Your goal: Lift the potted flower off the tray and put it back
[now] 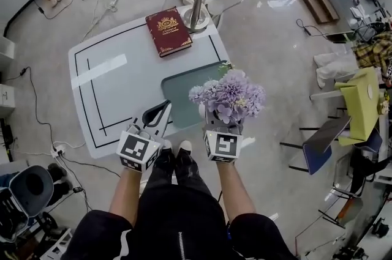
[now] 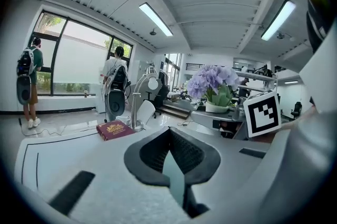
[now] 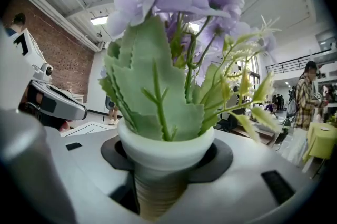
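Note:
The potted flower (image 1: 229, 96) has purple blooms, green leaves and a white-rimmed ribbed pot (image 3: 163, 149). My right gripper (image 1: 223, 125) is shut on the pot just under its rim, both jaws pressing its sides. It holds the pot over the near right part of the grey-green tray (image 1: 180, 90); the pot's base is hidden. My left gripper (image 1: 156, 115) hovers at the tray's near left corner. Its black curved jaws (image 2: 171, 159) meet at the tips, with nothing between them. In the left gripper view the flower (image 2: 213, 86) shows at the right, above the table.
The tray lies on a white table (image 1: 116, 87) marked with black lines. A red book (image 1: 168, 31) and a metal desk lamp (image 1: 202, 2) stand at its far edge. Chairs (image 1: 358, 103) stand to the right. Cables run over the floor at the left.

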Tool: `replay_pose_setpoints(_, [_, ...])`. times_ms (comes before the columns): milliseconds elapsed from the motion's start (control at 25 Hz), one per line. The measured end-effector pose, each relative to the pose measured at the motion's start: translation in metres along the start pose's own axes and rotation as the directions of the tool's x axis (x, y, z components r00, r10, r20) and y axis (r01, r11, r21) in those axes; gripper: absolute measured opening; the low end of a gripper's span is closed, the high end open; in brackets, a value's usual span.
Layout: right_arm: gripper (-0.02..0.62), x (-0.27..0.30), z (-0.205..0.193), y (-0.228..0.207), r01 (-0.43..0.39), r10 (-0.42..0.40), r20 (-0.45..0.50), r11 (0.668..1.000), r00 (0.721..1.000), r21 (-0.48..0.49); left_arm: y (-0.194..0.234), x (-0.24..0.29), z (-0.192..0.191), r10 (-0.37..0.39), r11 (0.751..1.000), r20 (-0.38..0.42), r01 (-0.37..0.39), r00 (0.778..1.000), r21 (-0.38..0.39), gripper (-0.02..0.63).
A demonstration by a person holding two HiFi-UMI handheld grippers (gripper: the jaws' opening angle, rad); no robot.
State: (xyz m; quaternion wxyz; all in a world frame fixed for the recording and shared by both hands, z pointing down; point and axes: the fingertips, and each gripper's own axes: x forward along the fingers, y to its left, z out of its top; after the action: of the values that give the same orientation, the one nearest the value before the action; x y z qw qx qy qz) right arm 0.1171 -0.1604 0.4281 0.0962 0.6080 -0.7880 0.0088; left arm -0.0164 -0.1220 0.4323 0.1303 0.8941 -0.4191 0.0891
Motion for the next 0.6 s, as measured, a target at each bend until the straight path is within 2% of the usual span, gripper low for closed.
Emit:
replay_pose_setpoints(280, [0.231,0.034,-0.036,0.011,-0.05,0.05,0.007,0.999,0.999,-0.023,0.029,-0.02,-0.02,0.072,0.997,-0.04,-0.073,0.997,-0.022,0.005])
replay_pose_setpoints(600, [0.231,0.065,-0.066,0.023,-0.089,0.088,-0.022,0.995,0.996,-0.037,0.043,-0.036,-0.042,0.109,0.993,-0.101,-0.113,0.989,-0.036,0.005])
